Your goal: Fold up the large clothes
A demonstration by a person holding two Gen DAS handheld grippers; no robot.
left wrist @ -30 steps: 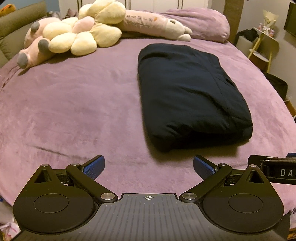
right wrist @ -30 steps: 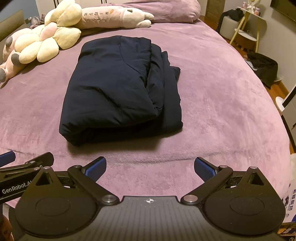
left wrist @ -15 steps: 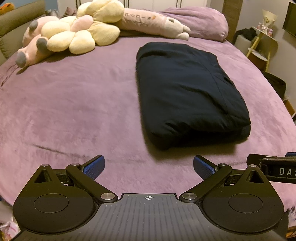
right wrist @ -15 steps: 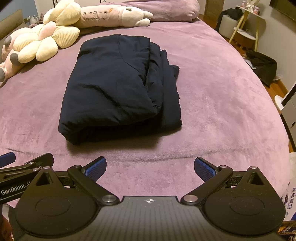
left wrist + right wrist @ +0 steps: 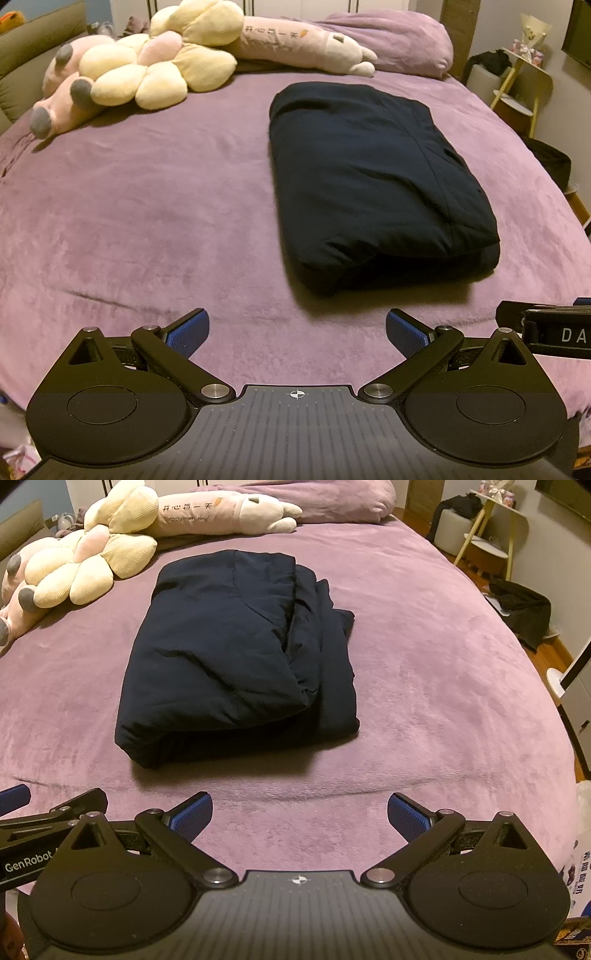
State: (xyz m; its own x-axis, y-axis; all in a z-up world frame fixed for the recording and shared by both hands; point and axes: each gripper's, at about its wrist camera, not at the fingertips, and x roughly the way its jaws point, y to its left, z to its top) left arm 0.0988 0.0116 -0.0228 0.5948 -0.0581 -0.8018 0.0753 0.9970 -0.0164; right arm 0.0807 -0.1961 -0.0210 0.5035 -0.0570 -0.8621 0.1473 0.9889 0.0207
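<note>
1. As seen from the left wrist view, the left gripper (image 5: 297, 328) hovers over the near edge of the bed (image 5: 147, 206), fingers spread wide, nothing between the blue ribbed pads (image 5: 186, 332). Body is matte black, with a ridged centre plate.
2. Dark navy garment (image 5: 373, 177) lies folded into a thick, puffy rectangular bundle, ahead and right of centre, well apart from the pads. Folded edge faces the camera; a seam runs along the top.
3. Bed cover is purple plush, mostly smooth, with a few shallow creases.
4. At the far end: a yellow-and-pink plush flower (image 5: 155, 70), a long pink plush bolster (image 5: 295, 48) with printed characters, and a purple pillow (image 5: 399, 44). None touch the garment.
5. Right gripper (image 5: 546, 328) pokes in at the right edge, side-on.
6. From the right wrist view, the right gripper (image 5: 299, 810) also has its fingers spread, empty, over the near bed edge.
7. Garment (image 5: 229, 657) sits ahead and left of centre, its layered folds stacked on the right side.
8. Left gripper (image 5: 48, 808) shows at the left edge. Off the bed on the right: a small side table (image 5: 487, 535) and a dark bag (image 5: 524, 609) on the floor.
</note>
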